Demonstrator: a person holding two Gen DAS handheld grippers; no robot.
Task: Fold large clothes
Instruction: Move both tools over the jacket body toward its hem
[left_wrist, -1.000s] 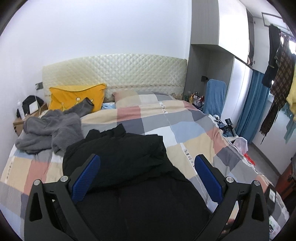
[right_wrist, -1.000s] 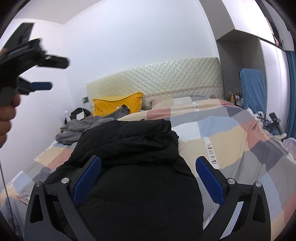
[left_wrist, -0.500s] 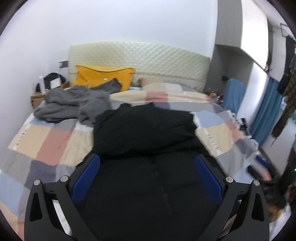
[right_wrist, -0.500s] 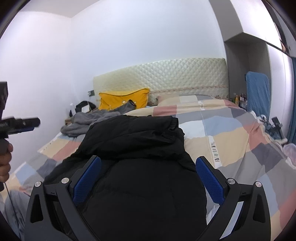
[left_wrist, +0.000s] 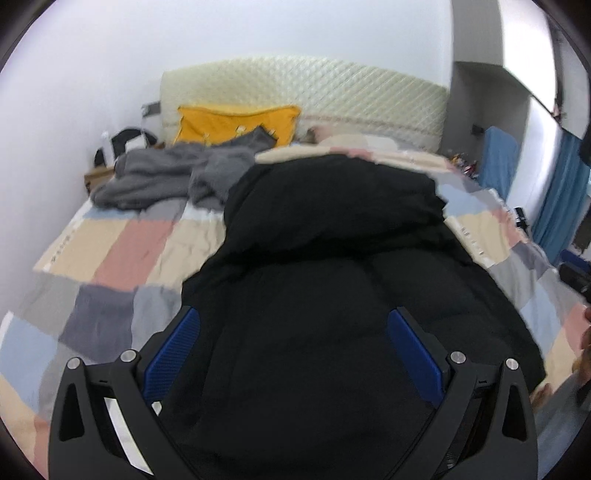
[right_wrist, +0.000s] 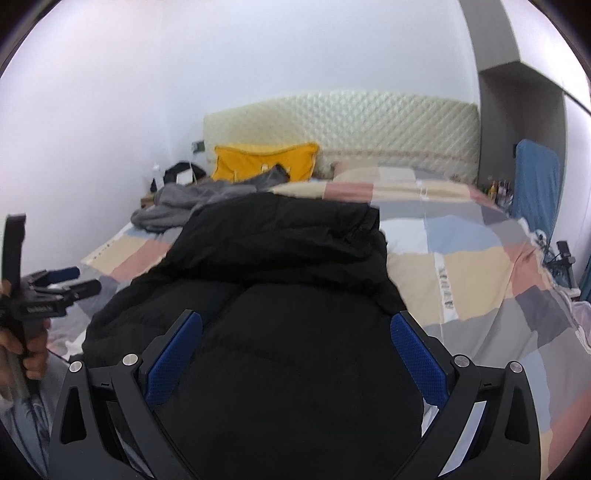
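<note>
Black padded jacket (left_wrist: 325, 295) is lying on the bed (left_wrist: 122, 251), spreading over the patchwork quilt (right_wrist: 480, 273) in pink, beige, grey and pale blue squares. Its fabric is reading as matt and puffy, with soft quilted bulges across the near part and a thicker folded band, possibly a hood or collar, bunching at the far end. In both wrist views the garment is filling the area from 6 o'clock up to the centre.

Writing: a white strip on the quilt at 3 o'clock of the jacket is carrying small dark lettering (right_wrist: 447, 291), too blurred to read. No label is showing on the jacket.

Orientation: the long axis is running from the foot of the bed toward the quilted cream headboard (right_wrist: 369, 122), that is from 6 o'clock to 12 o'clock in both views, with the bunched end pointing at the headboard.

Left tongs (left_wrist: 293, 354) are standing wide, blue pads (left_wrist: 171, 354) apart on either side of the near part of the jacket, gripping nothing. Right tongs (right_wrist: 295, 358) are likewise standing wide over the near part, holding nothing. In the right wrist view the left tongs are also appearing at 9 o'clock, carried by a hand (right_wrist: 31, 350), beside the jacket's edge.

Grey garment (left_wrist: 166, 177) is lying crumpled at 11 o'clock of the jacket, with a yellow pillow (left_wrist: 236, 122) behind it against the headboard.
</note>
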